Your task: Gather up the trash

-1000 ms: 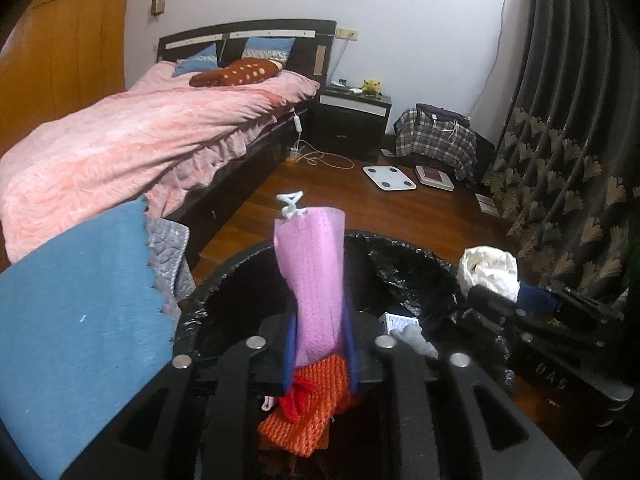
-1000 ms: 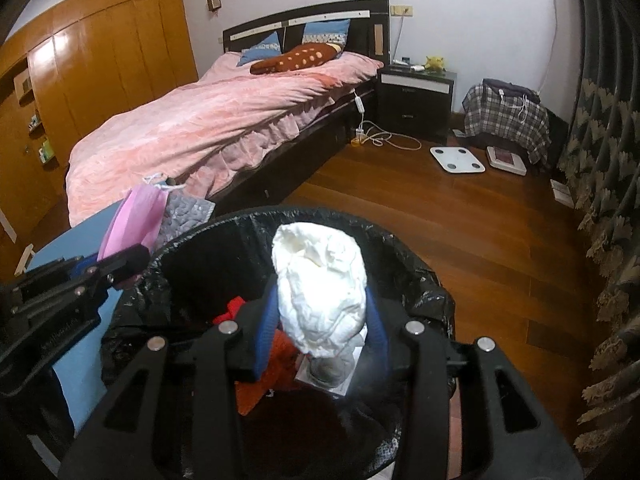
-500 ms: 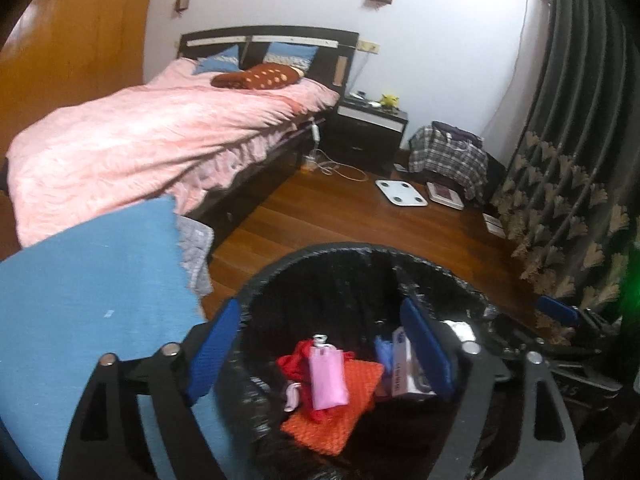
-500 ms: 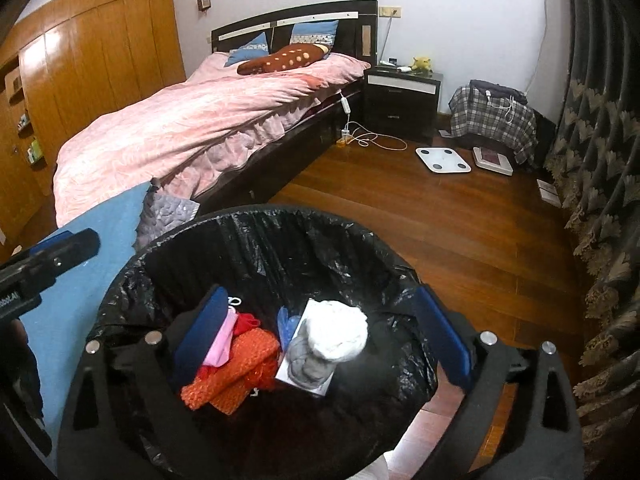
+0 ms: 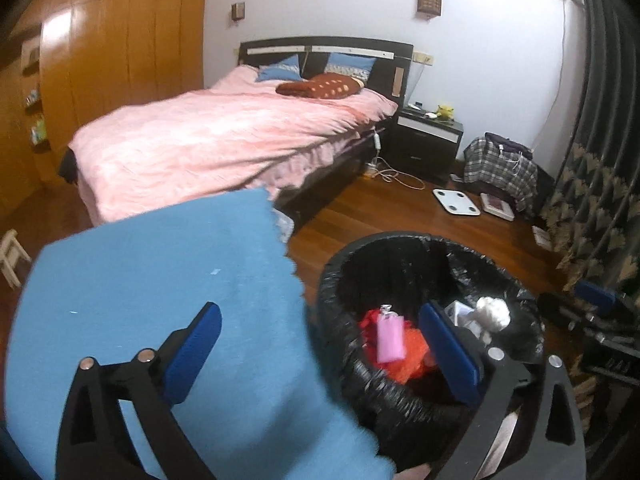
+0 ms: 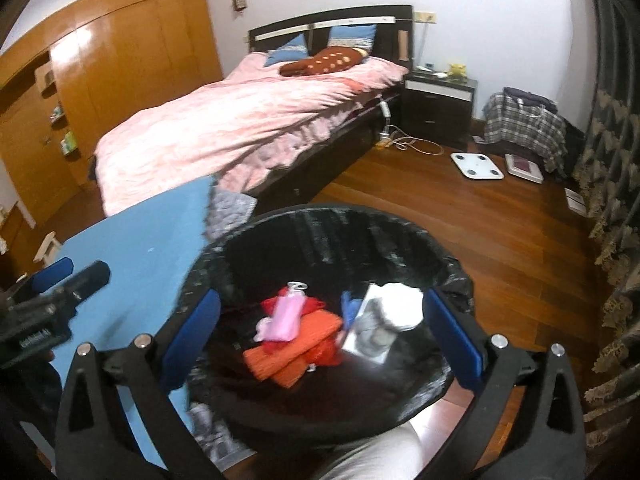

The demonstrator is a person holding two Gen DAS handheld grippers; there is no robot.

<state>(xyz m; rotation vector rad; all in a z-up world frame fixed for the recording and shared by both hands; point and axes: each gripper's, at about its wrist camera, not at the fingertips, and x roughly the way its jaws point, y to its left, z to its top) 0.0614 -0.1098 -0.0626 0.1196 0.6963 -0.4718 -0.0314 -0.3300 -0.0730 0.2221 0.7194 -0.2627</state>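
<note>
A round bin lined with a black bag (image 5: 400, 248) (image 6: 320, 220) stands on the wood floor. Inside lie a pink face mask (image 5: 389, 338) (image 6: 286, 316), an orange net bag (image 6: 292, 354), and a white crumpled paper wad (image 5: 493, 312) (image 6: 400, 306) on a clear wrapper. My left gripper (image 5: 320, 354) is open and empty, straddling the bin's left rim over the blue cloth (image 5: 160, 280). My right gripper (image 6: 320, 340) is open and empty above the bin. Each gripper shows in the other's view: the right (image 5: 592, 296), the left (image 6: 60, 276).
A bed with a pink cover (image 6: 260, 112) lies behind. A dark nightstand (image 6: 438, 100), a plaid bag (image 6: 524, 124), a white scale (image 6: 476, 165) and a cable are on the floor at the back. Patterned curtains (image 6: 616, 200) hang on the right. Wooden wardrobes line the left wall.
Both grippers opened and dropped their loads: the pink mask and the white paper wad fell into the bin. The left gripper has since shifted left over the blue cloth.
</note>
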